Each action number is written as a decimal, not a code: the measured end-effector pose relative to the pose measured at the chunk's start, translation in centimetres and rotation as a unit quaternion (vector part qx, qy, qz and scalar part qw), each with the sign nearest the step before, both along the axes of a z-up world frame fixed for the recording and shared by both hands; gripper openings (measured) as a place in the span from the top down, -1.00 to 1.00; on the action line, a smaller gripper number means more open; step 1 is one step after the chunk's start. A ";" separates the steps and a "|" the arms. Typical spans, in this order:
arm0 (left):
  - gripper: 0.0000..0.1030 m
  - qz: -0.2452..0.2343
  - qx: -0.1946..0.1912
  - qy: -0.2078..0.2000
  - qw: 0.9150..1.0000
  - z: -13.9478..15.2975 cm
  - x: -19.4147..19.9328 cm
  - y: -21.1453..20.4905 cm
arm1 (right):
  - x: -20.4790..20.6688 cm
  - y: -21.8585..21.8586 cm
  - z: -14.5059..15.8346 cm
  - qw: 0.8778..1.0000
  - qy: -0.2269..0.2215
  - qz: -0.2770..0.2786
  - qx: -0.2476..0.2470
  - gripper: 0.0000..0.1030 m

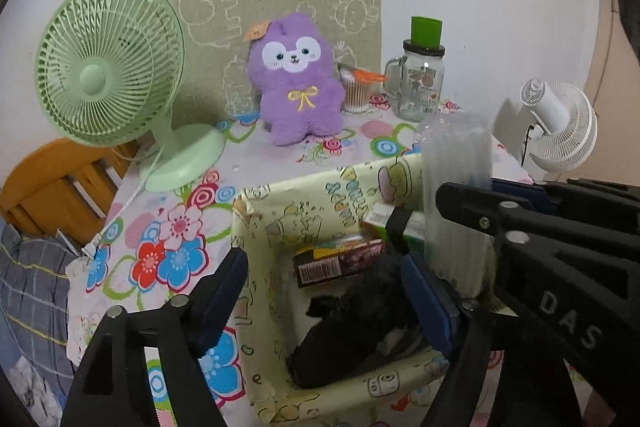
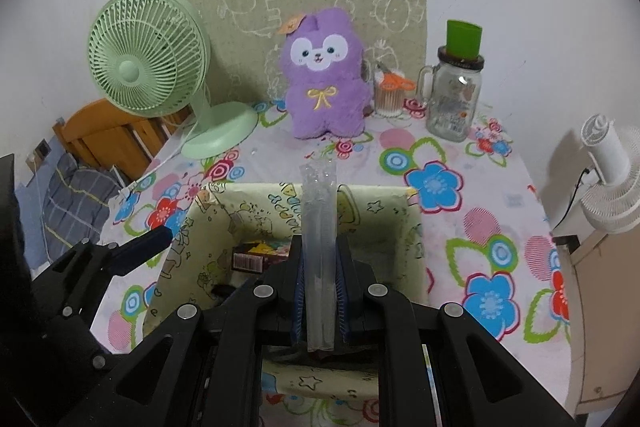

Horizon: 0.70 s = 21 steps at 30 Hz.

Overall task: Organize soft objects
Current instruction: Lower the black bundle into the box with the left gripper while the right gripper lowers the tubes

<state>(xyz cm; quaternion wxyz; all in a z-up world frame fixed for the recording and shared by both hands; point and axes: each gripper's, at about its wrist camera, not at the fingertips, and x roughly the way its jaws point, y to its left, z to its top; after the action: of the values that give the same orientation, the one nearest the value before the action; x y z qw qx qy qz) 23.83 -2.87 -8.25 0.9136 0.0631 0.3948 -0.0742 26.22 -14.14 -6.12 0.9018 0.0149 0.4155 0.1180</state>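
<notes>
My right gripper is shut on a clear inflated air-cushion pack and holds it upright over a pale yellow cartoon-print fabric bin. The pack and the right gripper also show in the left wrist view, at the bin's right side. My left gripper is open over the bin, above a black soft item and a brown snack box. A purple plush bunny sits upright at the back of the table; it also shows in the right wrist view.
A green desk fan stands at the back left. A glass jar with a green cup on it and a cotton-swab cup with orange scissors stand at the back right. A white fan is off the right edge. A flowered cloth covers the table.
</notes>
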 end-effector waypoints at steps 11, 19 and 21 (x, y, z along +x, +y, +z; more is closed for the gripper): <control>-0.77 -0.014 -0.004 0.017 1.000 -1.0 -0.8 -0.1 | 1.2 0.5 -2.6 0.999 0.038 -0.011 0.017 0.68; -0.80 -0.017 -0.010 0.018 1.000 -0.7 -1.1 -0.1 | 1.1 0.7 -3.4 0.998 0.058 -0.006 0.011 -0.32; -0.81 -0.016 -0.013 0.019 1.000 -0.6 -1.3 -0.1 | 0.7 0.6 -3.2 0.999 0.050 -0.011 0.005 -0.44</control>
<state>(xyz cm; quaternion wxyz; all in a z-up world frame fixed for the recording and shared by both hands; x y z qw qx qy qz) 22.53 -2.97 -8.86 0.9053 0.0565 0.4102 -0.0950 26.91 -13.56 -9.36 0.8808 0.0295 0.4598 0.1092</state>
